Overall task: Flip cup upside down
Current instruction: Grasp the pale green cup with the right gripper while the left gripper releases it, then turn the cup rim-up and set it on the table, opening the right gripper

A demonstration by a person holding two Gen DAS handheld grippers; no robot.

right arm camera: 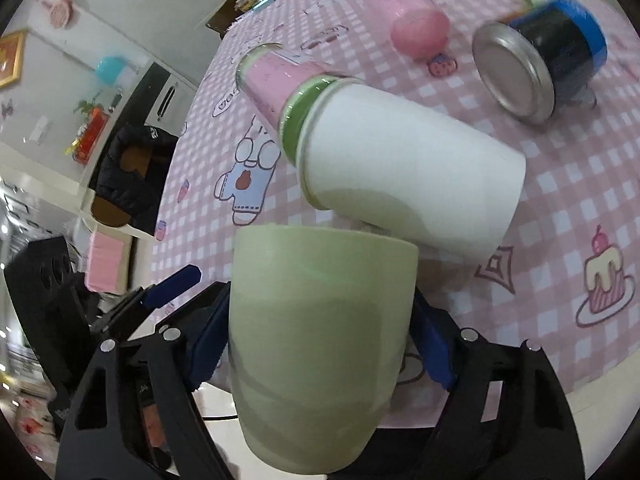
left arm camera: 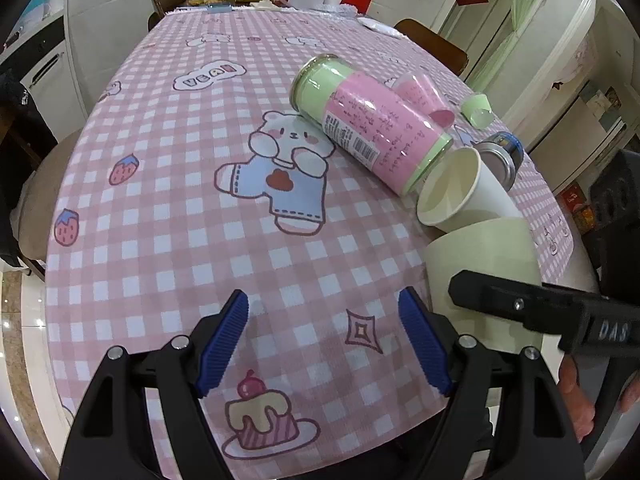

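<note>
My right gripper point(right arm camera: 320, 344) is shut on a pale green cup point(right arm camera: 320, 344), its blue pads pressed on both sides, held above the table's near edge. In the left wrist view the same green cup point(left arm camera: 480, 272) shows at the right with the right gripper's black finger point(left arm camera: 520, 304) across it. My left gripper point(left arm camera: 324, 340) is open and empty over the pink checked tablecloth point(left arm camera: 200, 220), left of the cup. A white paper cup point(right arm camera: 404, 176) lies on its side just beyond the green cup.
A pink-and-green cylindrical container point(left arm camera: 372, 124) lies on its side mid-table. A pink cup point(left arm camera: 424, 98), a small green cup point(left arm camera: 478, 110) and a blue jar with a metal lid point(right arm camera: 536, 56) lie beyond. Chairs and clutter stand at the far end.
</note>
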